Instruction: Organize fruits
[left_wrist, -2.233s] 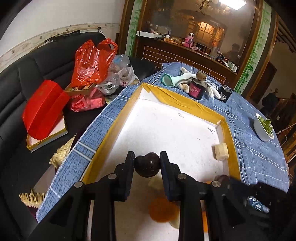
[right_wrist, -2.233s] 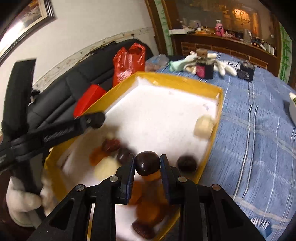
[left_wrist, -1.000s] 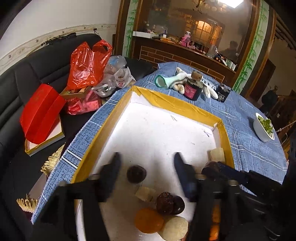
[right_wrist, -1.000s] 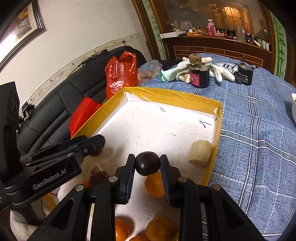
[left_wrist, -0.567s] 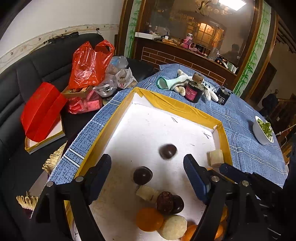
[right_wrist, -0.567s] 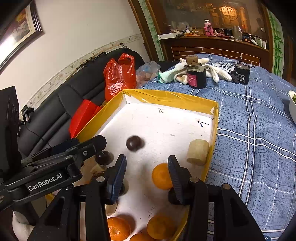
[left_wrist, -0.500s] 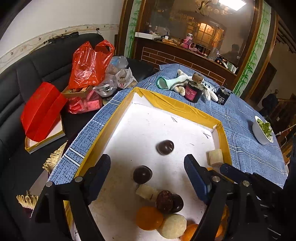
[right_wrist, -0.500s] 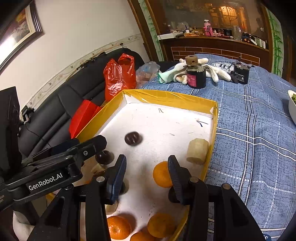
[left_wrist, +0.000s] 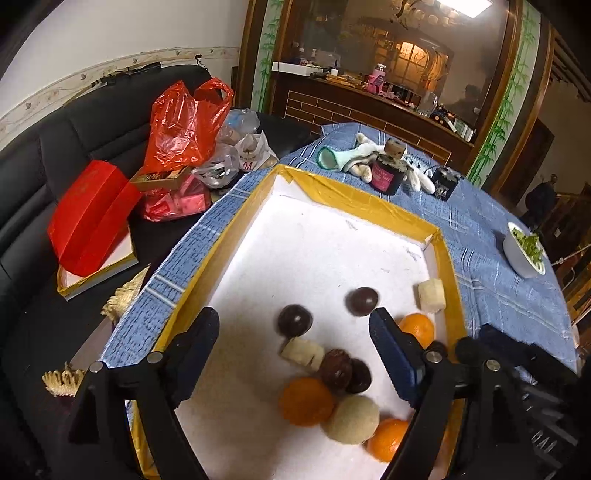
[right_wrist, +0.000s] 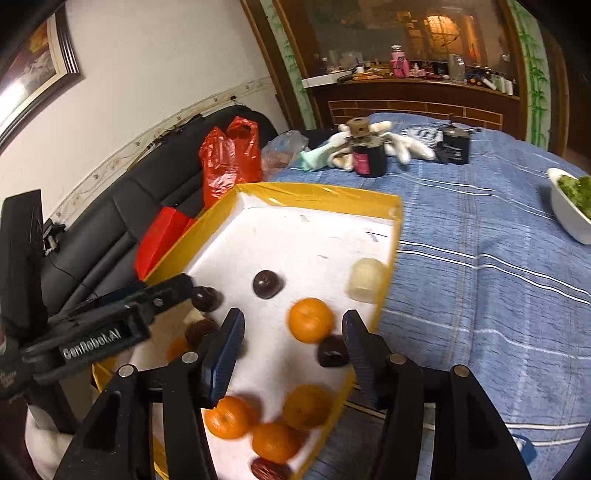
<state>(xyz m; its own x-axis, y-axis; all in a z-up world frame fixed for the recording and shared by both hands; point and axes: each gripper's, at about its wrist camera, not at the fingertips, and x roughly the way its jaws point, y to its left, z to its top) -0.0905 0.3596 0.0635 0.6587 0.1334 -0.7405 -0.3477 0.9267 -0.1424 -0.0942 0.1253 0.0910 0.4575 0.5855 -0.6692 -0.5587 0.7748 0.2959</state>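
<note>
A white foam tray with a yellow rim (left_wrist: 369, 205) (right_wrist: 317, 194) lies on the blue cloth and holds the fruit. Two dark round fruits (left_wrist: 294, 319) (left_wrist: 362, 301) lie loose in its middle; one also shows in the right wrist view (right_wrist: 267, 283). Oranges (left_wrist: 306, 401) (right_wrist: 311, 319), pale chunks (left_wrist: 430, 295) (right_wrist: 366, 279) and more dark fruits (left_wrist: 341, 367) cluster at the near end. My left gripper (left_wrist: 293, 330) is open and empty above the tray. My right gripper (right_wrist: 293, 330) is open and empty over the near right corner.
A black jar with a cork (left_wrist: 386, 173), white gloves (right_wrist: 402, 146) and a small black box (left_wrist: 445, 184) stand beyond the tray. A white bowl of greens (left_wrist: 524, 253) sits at the right. A black sofa holds red bags (left_wrist: 184, 122) and a red box (left_wrist: 90, 221).
Both grippers opened and let go of their dark round fruits, which now lie in the tray. The right one's fruit rolled a little. Both grippers have drawn back slightly.
</note>
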